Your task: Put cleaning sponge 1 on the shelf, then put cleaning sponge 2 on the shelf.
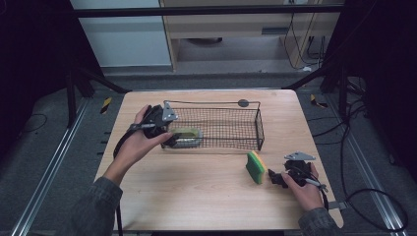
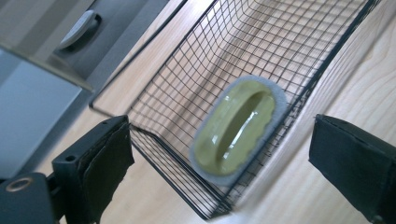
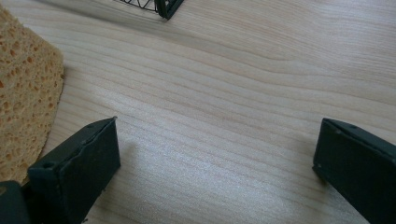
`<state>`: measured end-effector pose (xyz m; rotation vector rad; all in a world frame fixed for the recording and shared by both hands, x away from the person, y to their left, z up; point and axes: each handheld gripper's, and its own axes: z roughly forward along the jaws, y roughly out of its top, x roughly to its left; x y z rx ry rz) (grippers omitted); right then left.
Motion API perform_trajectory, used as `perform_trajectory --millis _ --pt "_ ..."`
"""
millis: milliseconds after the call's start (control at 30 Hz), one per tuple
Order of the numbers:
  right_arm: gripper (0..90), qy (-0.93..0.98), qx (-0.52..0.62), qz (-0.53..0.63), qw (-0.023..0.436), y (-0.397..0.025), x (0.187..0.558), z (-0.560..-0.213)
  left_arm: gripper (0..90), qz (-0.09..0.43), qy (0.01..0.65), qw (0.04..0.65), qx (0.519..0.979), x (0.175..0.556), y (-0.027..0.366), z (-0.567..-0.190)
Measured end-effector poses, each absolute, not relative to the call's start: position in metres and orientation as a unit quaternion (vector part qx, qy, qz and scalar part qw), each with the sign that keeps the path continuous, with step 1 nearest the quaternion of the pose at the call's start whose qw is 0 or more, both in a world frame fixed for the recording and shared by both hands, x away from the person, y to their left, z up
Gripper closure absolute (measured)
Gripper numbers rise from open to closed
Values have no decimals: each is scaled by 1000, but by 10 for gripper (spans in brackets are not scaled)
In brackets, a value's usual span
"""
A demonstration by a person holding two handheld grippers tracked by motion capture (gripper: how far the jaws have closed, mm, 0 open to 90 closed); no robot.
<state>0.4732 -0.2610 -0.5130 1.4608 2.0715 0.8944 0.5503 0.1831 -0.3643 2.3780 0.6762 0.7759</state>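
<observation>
My left gripper (image 1: 169,132), jaws wide, hovers at the basket's (image 1: 259,129) left end over the scrubber (image 2: 238,128); right gripper (image 1: 273,178), jaws wide, sits beside the sponge (image 1: 255,167).

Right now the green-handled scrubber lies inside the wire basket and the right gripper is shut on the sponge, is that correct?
Not quite: the right gripper is open, its jaws wide apart beside the sponge, as the right gripper view shows. The scrubber does lie inside the wire basket.

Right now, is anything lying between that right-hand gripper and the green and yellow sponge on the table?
Nothing visible does. The right gripper sits open on the table just beside the sponge, with bare wood between its jaws. The wire basket stands farther back, out of the way.
</observation>
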Motion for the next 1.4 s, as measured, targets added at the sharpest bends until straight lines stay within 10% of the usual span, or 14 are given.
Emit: perform_trajectory --millis 400,933,1400 --pt "118 769 539 289 186 -264 457 -491 53 238 342 271 868 491 219 -456" --pt "241 834 475 239 150 -208 456 -376 57 186 401 287 850 491 235 -493" --pt "313 862 457 182 120 -169 486 -386 0 170 414 315 837 496 240 -504"
